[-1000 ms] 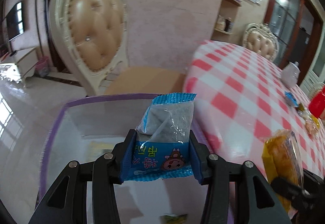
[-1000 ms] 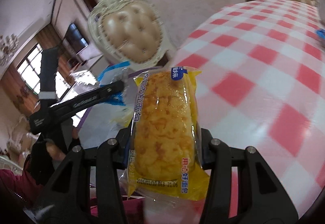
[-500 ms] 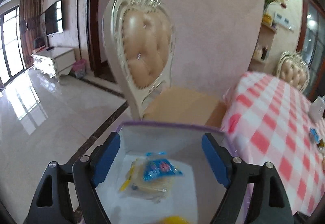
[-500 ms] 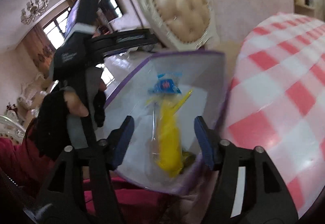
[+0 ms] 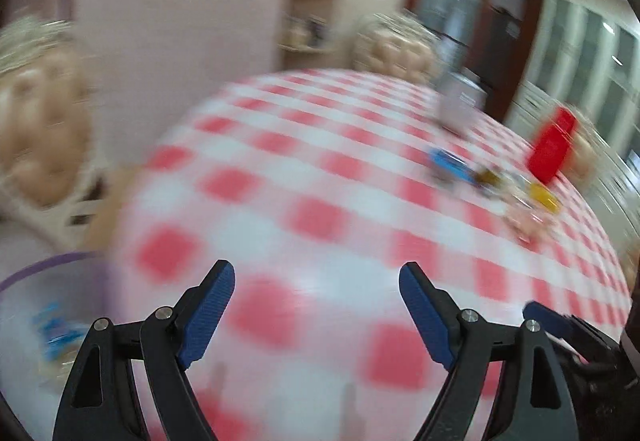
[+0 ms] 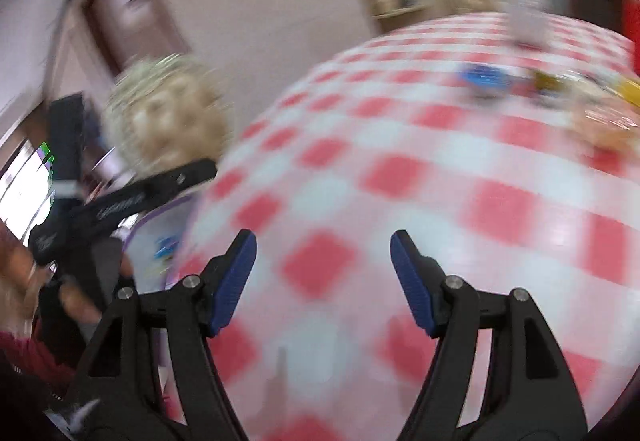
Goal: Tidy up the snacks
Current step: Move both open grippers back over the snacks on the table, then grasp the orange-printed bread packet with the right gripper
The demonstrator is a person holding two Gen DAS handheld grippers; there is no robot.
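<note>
Both views are motion-blurred. My left gripper [image 5: 316,269] is open and empty over the red-and-white checked table [image 5: 320,177]. My right gripper [image 6: 323,237] is also empty, with its jaws opening, above the same table [image 6: 400,145]. A purple-rimmed white bin [image 5: 36,271] sits off the table's left edge with a blue packet [image 5: 52,325] inside; the right wrist view shows the bin [image 6: 160,219] too. Loose snacks lie far right on the table: a blue packet [image 5: 448,163] and a yellow one [image 5: 542,197]. The right wrist view also shows that blue packet [image 6: 486,77].
A red container [image 5: 552,151] and a white pot [image 5: 456,105] stand beyond the snacks. A cream padded chair [image 5: 36,121] stands left of the table, another chair [image 5: 396,49] at the far end. The left tool's black body [image 6: 140,197] and a gloved hand [image 6: 72,301] are at left.
Both grippers let go of their snacks, the blue packet and the yellow bread pack, into the bin. Then both swung right, from over the bin to over the table.
</note>
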